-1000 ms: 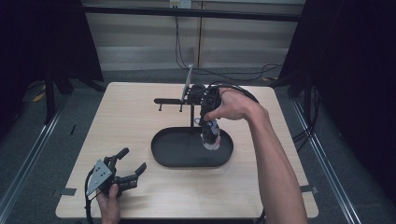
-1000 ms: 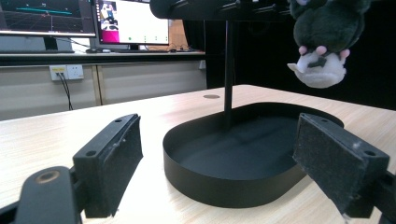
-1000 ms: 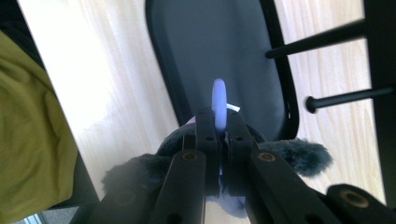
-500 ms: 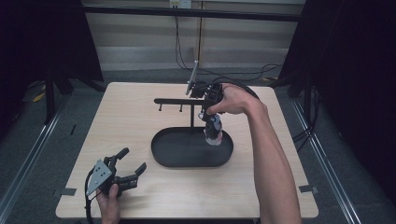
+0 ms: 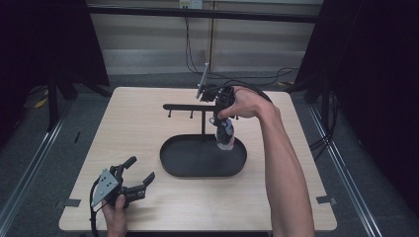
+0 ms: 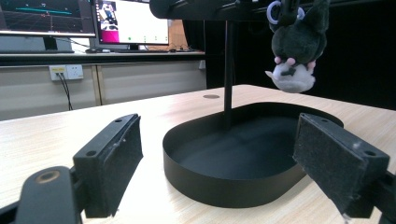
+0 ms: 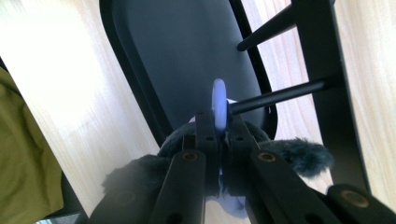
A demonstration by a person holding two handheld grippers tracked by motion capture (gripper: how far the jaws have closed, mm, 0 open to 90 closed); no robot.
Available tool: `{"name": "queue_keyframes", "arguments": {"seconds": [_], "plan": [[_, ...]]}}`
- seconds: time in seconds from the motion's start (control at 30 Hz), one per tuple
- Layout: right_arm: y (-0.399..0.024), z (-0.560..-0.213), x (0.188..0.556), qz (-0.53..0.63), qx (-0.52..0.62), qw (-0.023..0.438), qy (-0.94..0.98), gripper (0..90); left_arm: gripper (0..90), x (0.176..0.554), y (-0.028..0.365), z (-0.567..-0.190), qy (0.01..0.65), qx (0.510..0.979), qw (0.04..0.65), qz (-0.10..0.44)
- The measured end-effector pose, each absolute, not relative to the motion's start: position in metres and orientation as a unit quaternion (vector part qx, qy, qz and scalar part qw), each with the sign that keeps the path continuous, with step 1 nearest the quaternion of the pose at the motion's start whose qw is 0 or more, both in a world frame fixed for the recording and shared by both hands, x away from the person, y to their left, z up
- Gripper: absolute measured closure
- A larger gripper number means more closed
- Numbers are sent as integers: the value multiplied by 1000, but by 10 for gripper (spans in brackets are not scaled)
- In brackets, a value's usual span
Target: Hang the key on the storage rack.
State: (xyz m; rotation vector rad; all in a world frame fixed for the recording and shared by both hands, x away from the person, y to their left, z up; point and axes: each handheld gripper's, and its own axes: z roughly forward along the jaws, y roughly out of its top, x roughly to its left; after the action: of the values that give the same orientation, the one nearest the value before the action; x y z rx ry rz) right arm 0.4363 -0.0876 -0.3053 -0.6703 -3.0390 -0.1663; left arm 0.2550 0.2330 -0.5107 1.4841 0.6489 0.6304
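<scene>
A lab: monitors (image 6: 84,21) on a bench, black curtains (image 5: 365,74).

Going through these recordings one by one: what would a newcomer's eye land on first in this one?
First, the dark grey and white plush toy dangling by its pale lilac ring over the far right part of the black oval metal tray, with the right gripper clamped on the ring at a peg of the black T-shaped hanging stand. Then the left gripper, open at the table's near-left corner.
</scene>
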Motion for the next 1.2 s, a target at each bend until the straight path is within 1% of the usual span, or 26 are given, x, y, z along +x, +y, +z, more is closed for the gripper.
{"name": "queue_keyframes", "arguments": {"seconds": [0.23,0.5,0.7,0.83,1.1,1.2], "plan": [[-96,-302,440,-60,-225,11,-972,874,153,255,233,-511,285,652,646,277],[-94,-306,444,-61,-230,0,-971,873,153,255,233,-511,285,651,646,278],[-95,-307,445,-63,-233,8,-970,870,153,255,233,-511,285,652,646,277],[-95,-310,446,-57,-228,7,-972,859,153,255,233,-511,285,652,646,277],[-96,-315,447,-59,-227,9,-972,866,153,255,233,-511,285,652,646,276],[-97,-313,445,-61,-229,8,-971,823,153,255,233,-511,285,652,646,277]]}}
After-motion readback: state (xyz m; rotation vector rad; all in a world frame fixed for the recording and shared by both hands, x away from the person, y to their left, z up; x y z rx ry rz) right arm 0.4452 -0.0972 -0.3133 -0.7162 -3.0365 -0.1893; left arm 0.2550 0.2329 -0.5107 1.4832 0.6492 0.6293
